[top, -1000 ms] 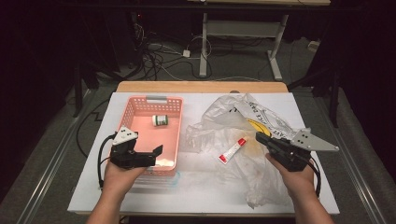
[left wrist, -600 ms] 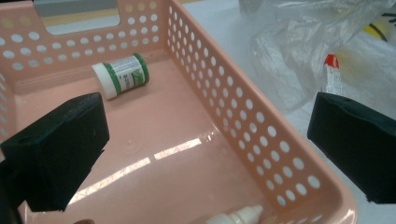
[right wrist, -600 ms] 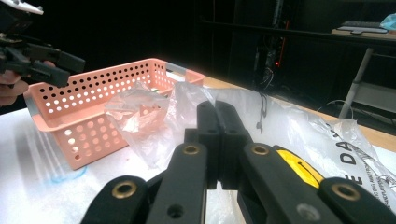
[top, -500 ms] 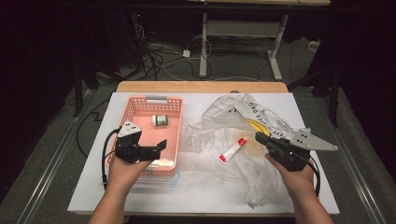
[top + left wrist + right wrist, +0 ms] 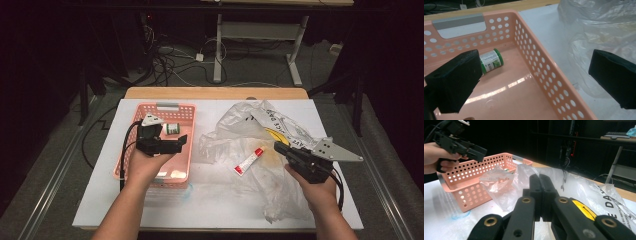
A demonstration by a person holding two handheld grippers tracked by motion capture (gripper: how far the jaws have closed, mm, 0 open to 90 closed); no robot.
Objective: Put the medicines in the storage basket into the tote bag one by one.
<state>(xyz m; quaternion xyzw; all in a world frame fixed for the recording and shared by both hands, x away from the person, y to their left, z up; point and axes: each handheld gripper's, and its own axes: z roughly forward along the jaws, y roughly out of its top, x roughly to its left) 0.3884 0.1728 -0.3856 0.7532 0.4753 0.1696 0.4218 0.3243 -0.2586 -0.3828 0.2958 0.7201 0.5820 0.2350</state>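
A pink perforated basket stands on the left of the white table top, with a small green-capped bottle lying on its side in it. My left gripper hovers over the basket's right side. Its jaws are open wide with nothing between them, and the bottle lies beyond its left jaw. A crumpled clear plastic bag is spread on the right, and a red-and-white tube lies on it. My right gripper is shut and empty just right of the tube, pointing over the bag.
The white top rests on a wooden table whose edge shows at the back. Cables and metal desk legs lie on the dark floor beyond. The basket and the left gripper stand far left in the right gripper view.
My left hand has moved forward and a little right, from the basket's near end to above its middle. The right hand and the tube have stayed put.
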